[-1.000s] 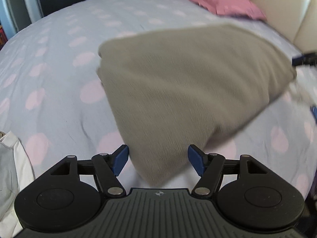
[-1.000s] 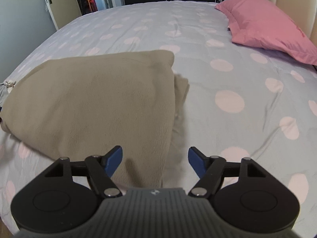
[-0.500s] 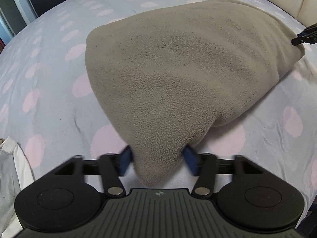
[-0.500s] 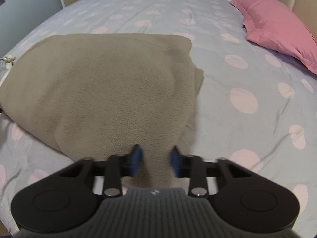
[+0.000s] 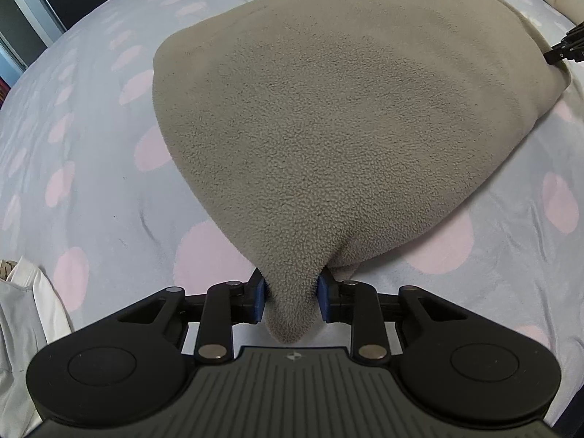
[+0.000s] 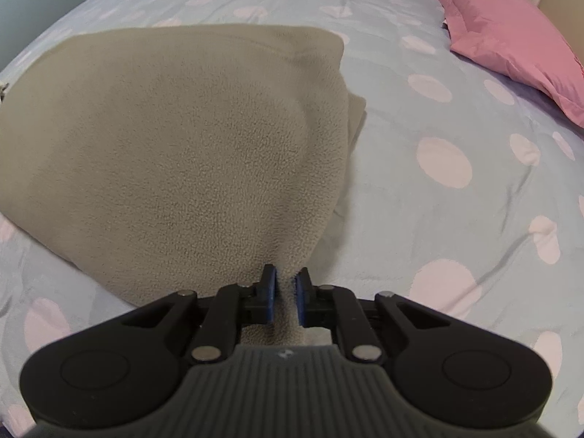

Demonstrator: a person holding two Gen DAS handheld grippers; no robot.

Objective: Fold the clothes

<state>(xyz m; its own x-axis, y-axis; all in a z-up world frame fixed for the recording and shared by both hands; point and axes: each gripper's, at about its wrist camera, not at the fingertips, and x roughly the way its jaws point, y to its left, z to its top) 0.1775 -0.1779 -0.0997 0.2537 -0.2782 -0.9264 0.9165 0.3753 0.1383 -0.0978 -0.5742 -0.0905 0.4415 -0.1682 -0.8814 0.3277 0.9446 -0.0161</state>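
A folded grey-beige fleece garment (image 5: pixel 328 109) lies on the polka-dot bed; it also shows in the right wrist view (image 6: pixel 189 153). My left gripper (image 5: pixel 291 294) is shut on the garment's near corner, the fleece bunched between the blue pads. My right gripper (image 6: pixel 284 294) is shut on another corner of the same garment, its jaws almost together with a thin fold between them. The right gripper's black tip (image 5: pixel 565 49) shows at the far right edge of the garment in the left wrist view.
The bed has a pale lilac sheet with pink dots (image 6: pixel 456 219). A pink pillow (image 6: pixel 511 40) lies at the back right by the headboard. White clothing (image 5: pixel 25 321) lies at the bed's left edge in the left wrist view.
Both grippers moved forward onto the garment's corners and closed: open and apart one second ago, closing half a second ago, now shut on the fleece.
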